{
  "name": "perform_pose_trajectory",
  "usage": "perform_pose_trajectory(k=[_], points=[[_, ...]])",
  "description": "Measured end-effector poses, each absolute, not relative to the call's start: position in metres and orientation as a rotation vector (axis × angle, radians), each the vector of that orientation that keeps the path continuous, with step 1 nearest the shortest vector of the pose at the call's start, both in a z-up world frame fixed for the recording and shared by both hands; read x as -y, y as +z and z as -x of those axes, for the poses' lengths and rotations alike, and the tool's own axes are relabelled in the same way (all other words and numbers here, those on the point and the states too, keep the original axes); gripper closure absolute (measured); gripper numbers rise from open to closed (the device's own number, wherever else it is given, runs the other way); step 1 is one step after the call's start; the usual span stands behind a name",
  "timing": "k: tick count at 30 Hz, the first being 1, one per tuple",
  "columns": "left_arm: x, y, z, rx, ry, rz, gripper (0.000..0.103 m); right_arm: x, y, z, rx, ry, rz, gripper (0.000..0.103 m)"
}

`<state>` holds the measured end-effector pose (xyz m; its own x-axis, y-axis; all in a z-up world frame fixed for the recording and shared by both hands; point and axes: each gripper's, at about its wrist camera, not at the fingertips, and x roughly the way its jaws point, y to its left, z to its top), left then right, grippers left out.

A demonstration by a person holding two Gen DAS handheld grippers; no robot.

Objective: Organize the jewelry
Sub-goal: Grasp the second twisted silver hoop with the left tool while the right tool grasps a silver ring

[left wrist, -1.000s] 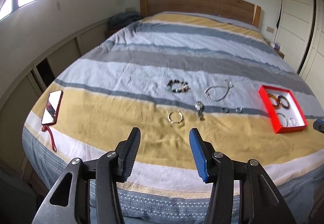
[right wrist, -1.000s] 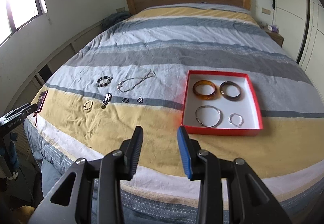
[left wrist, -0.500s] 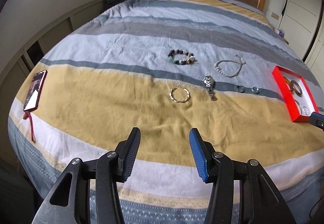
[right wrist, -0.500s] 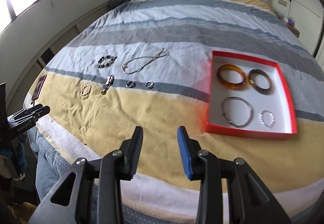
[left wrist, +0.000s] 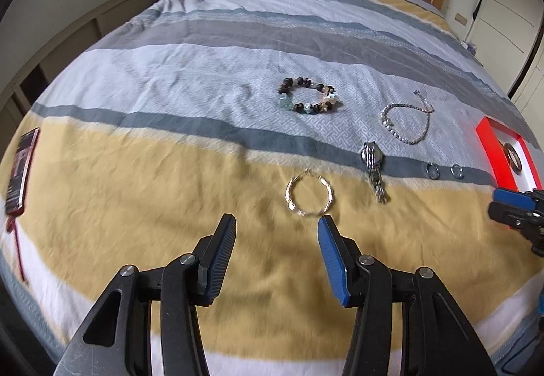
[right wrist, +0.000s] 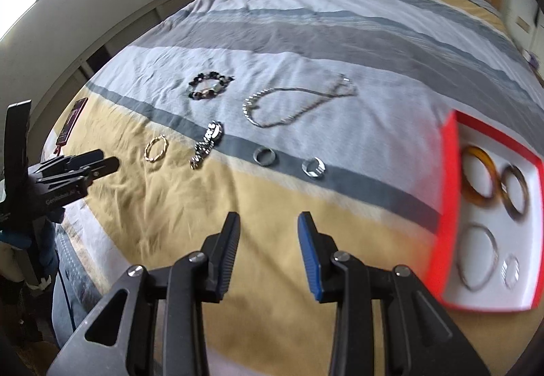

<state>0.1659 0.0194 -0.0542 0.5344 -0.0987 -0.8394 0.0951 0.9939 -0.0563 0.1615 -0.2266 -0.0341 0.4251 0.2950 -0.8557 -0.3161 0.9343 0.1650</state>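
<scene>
L gripper [left wrist: 276,229]: your fingers apart, empty, gold bangle [left wrist: 309,194] just ahead on bed | R gripper [right wrist: 268,228]: apart, empty, rings [right wrist: 264,156] beyond | only R view shows whole red tray [right wrist: 448,178].

Both tongs, left [left wrist: 276,229] and right [right wrist: 268,226], seemingly gape empty.
</scene>
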Motion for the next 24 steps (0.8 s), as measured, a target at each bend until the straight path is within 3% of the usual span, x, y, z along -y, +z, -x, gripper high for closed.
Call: perform_pose_trajectory(k=[17, 20, 22, 24], points=[[-0.006, -0.096, -0.210, -1.046, -0.140, -0.014, 0.060, 0.195, -0.081, -0.232, -1.104, 0.410, 0.048, 0.069], [-0.004, -0.099, -0.211, -1.036, -0.149, -0.026, 0.071, 0.194, -0.086, -0.233, -1.108, 0.412, 0.055, 0.069], [-0.002, -0.101, -0.212, -1.030, -0.155, -0.031, 0.086, 0.191, -0.088, -0.234, -1.108, 0.413, 0.070, 0.069], [0.002, -0.101, -0.212, -1.027, -0.160, -0.035, 0.093, 0.190, -0.089, -0.233, -1.105, 0.415, 0.084, 0.070]])
